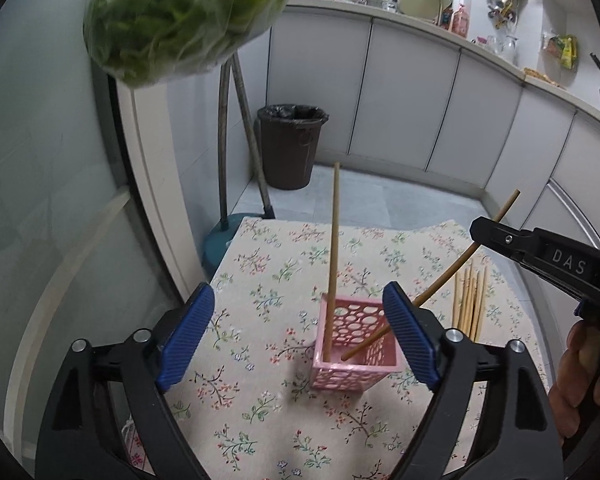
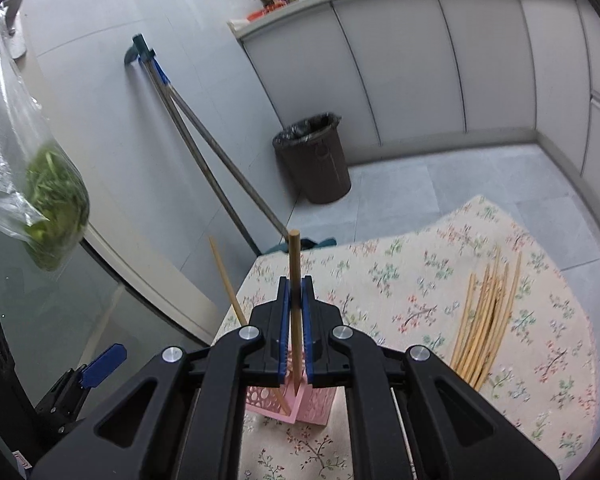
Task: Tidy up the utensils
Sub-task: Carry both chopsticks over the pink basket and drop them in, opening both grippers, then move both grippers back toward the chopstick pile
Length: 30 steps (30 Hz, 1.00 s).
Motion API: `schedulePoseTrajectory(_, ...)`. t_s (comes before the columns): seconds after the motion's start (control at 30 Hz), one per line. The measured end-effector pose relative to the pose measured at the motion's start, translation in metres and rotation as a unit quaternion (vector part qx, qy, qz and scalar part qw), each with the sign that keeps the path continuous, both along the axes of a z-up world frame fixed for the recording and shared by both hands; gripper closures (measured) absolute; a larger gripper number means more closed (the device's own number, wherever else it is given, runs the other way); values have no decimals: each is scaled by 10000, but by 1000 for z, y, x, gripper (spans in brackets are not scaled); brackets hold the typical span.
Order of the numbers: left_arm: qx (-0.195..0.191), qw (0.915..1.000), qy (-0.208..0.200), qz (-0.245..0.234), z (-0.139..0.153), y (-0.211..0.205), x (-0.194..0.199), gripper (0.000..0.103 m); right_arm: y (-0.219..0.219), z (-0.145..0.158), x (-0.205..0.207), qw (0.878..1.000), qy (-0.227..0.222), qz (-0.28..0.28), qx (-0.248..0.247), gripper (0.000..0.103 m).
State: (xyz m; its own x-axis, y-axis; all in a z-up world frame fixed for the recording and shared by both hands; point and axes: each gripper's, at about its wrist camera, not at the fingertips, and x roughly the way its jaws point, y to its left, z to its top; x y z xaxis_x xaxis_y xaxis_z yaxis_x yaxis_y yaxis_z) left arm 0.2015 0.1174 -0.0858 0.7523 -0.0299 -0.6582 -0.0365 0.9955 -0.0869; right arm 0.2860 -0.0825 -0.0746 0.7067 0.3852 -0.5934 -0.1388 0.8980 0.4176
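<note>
Pink holder (image 1: 356, 346) stands on the floral cloth (image 1: 260, 412), toward its left edge. One chopstick (image 1: 333, 256) already leans inside, upright. A second chopstick (image 2: 295, 304) is pinched between the pressed-together pads of the right gripper (image 2: 295, 316), lower tip just entering the holder's mouth. Step in hand: dropping it in. Next move likely calls for lowering, then release. Left gripper (image 1: 300, 336) is spread wide around the holder, gripping nothing, angled downward. Loose chopstick bundle (image 2: 486, 320) lies near the cloth's right edge.
</note>
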Motion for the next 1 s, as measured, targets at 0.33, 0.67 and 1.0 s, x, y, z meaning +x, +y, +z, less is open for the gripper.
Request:
schedulePoseTrajectory(0.33, 46, 9998, 179, 55, -1, -7, -3, 7, -8, 11, -7, 9996, -90, 105, 254, 61)
schedulePoseTrajectory(0.67, 73, 9988, 297, -393, 9, -40, -24, 7, -48, 50, -44, 9990, -342, -76, -280, 21)
schedulePoseTrajectory(1.0, 309, 9931, 288, -1090, 14, -105, -46, 7, -121, 31, -73, 9919, 22, -554, -1139, 14)
